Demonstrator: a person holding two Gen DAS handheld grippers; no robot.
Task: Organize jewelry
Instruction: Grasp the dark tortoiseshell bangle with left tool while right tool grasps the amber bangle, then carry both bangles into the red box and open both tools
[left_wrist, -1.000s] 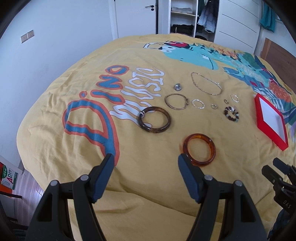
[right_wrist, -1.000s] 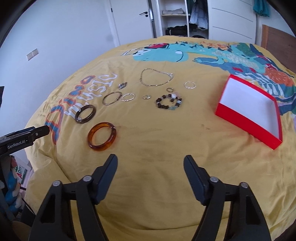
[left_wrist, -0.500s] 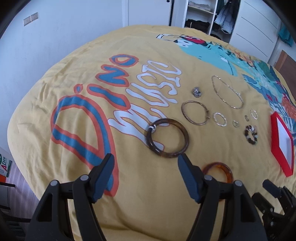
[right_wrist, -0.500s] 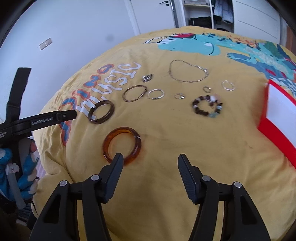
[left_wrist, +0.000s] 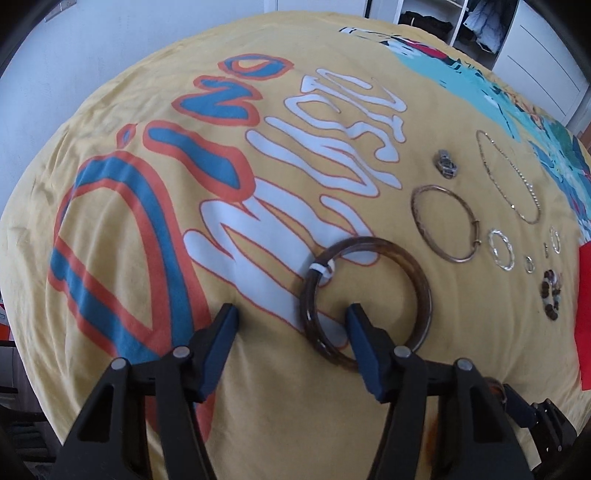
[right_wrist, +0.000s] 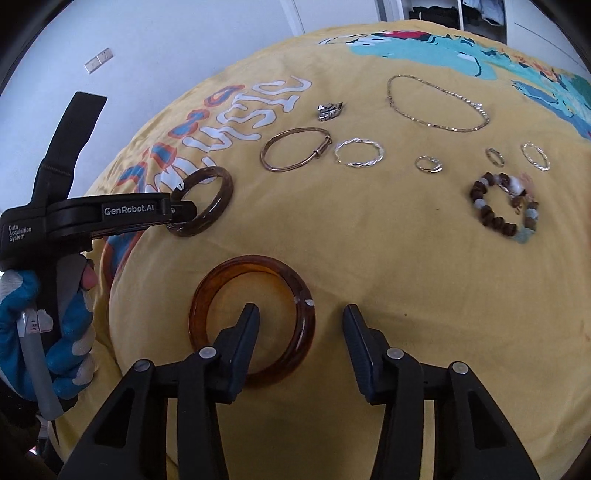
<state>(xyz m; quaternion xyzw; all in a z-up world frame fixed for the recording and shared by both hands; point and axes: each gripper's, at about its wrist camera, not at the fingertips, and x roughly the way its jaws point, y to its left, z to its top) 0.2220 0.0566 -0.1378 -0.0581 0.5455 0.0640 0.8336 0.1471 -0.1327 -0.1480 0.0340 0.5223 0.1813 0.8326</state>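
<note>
On yellow bedspread (right_wrist: 369, 258): amber bangle (right_wrist: 295, 291) btwn closing right gripper (right_wrist: 300, 319) fingers (right_wrist: 245, 325)

**Jewelry laid out on a bed**

A yellow printed bed cover (right_wrist: 369, 258) carries an amber bangle (right_wrist: 252, 320) low centre, a dark bangle (right_wrist: 201, 206) at left, a thin bangle (right_wrist: 294, 148), chain (right_wrist: 436, 103), rings and bead bracelet (right_wrist: 504, 206) at right.

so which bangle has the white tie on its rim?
The dark brown bangle, the one the left tongs are closing around. The amber bangle at the right tongs and the thin metal bangle have none.
</note>
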